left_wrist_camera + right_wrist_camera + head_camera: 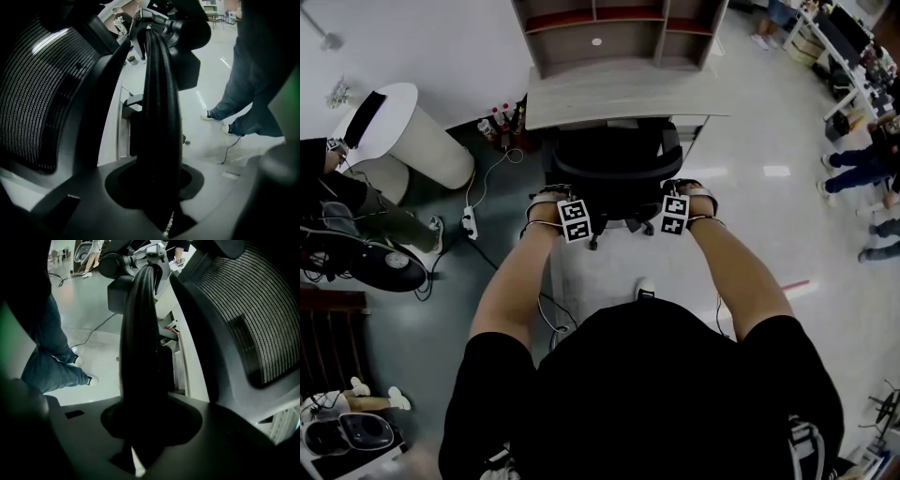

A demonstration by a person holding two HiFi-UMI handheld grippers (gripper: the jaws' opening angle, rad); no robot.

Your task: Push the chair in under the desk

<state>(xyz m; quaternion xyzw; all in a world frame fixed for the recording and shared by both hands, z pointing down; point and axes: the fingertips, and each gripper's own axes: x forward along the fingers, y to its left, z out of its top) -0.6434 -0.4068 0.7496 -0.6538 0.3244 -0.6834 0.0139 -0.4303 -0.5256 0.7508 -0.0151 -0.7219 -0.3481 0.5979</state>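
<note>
A black mesh-backed office chair (pixel 614 173) stands before the pale desk (pixel 619 94), its seat partly under the desktop. My left gripper (pixel 555 212) and right gripper (pixel 686 204) sit at the two ends of the chair's curved back bar. In the left gripper view that black bar (pixel 161 93) runs up between the jaws, with the mesh back (pixel 37 103) to its left. The right gripper view mirrors this: the bar (pixel 140 333) is clamped in the middle and the mesh (pixel 253 319) lies to its right. Both grippers are shut on the bar.
A shelf unit (pixel 614 33) stands on the desk. To the left are a white round pedestal (pixel 408 136), bottles (pixel 502 122) by the desk leg, and a power strip (pixel 469 222) with cables on the floor. People (pixel 862 164) stand at the far right.
</note>
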